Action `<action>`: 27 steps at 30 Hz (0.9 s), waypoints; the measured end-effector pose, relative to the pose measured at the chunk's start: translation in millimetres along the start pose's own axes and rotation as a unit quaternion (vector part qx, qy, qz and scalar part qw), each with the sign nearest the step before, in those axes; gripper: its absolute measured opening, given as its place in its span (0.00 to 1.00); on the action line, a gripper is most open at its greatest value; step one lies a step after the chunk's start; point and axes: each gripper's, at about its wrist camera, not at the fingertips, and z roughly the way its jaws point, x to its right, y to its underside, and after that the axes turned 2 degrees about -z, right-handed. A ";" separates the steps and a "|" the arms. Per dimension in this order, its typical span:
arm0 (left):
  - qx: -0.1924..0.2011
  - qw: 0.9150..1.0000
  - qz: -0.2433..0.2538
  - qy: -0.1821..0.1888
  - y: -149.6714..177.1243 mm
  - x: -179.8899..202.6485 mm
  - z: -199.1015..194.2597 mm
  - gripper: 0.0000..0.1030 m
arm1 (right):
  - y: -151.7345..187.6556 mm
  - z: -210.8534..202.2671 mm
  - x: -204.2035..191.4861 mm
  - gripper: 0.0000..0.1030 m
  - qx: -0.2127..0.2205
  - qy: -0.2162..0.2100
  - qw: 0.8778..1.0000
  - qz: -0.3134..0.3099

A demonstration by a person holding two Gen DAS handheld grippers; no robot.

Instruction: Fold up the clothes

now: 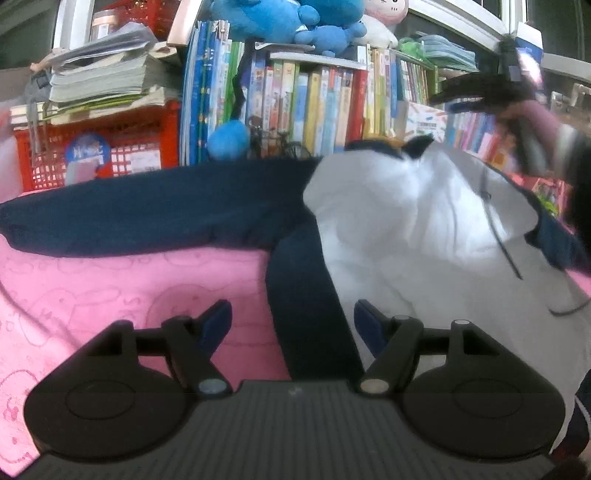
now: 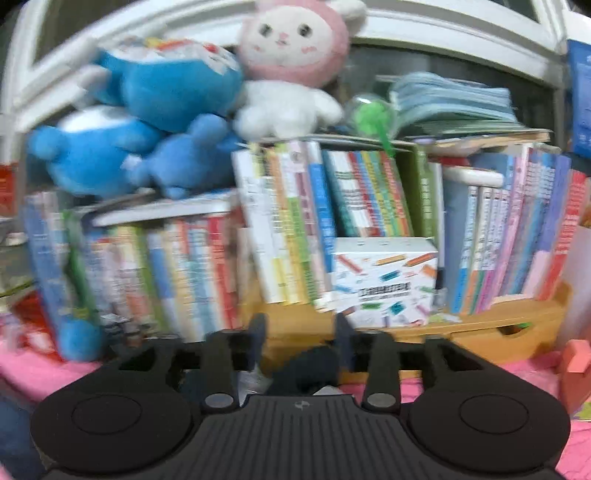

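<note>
A hoodie with a white body (image 1: 417, 236) and navy sleeves (image 1: 155, 210) lies on a pink blanket (image 1: 110, 295). One navy sleeve runs left across the back, another runs down toward my left gripper (image 1: 291, 321), which is open and empty, its jaws either side of that sleeve. In the left wrist view my right gripper (image 1: 476, 92) is held high at the right, above the hoodie. In its own view the right gripper (image 2: 299, 332) is part open with dark navy cloth (image 2: 306, 365) bunched just below its fingers; the view is blurred.
A row of upright books (image 1: 314, 107) stands behind the blanket, with blue plush toys (image 1: 280, 18) and a pink and white plush (image 2: 291, 62) on top. A red crate (image 1: 110, 147) with stacked papers is at the back left. A patterned box (image 2: 384, 280) sits on a wooden rack.
</note>
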 end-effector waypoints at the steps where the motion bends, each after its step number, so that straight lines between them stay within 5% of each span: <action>1: -0.002 1.000 0.001 -0.001 1.2 0.5 0.8 0.70 | 3.8 -14.0 -1.5 0.53 0.002 -0.006 1.000 -0.014; 3: -0.002 1.000 0.004 0.003 2.8 4.1 1.0 0.70 | 8.2 -43.5 -2.4 0.54 0.007 -0.015 0.999 -0.043; 8: 0.000 1.000 0.018 0.009 4.6 19.0 1.1 0.70 | 21.5 -162.9 30.1 0.74 0.040 -0.010 0.994 -0.104; 16: 0.012 0.999 0.039 0.008 8.0 46.1 -10.1 0.70 | 103.0 -281.0 41.4 0.77 -0.028 0.047 0.970 -0.235; 27: 0.056 0.996 0.076 0.012 46.8 80.6 -73.7 0.71 | 226.1 -341.0 -56.4 0.82 -0.054 -0.112 0.931 -0.343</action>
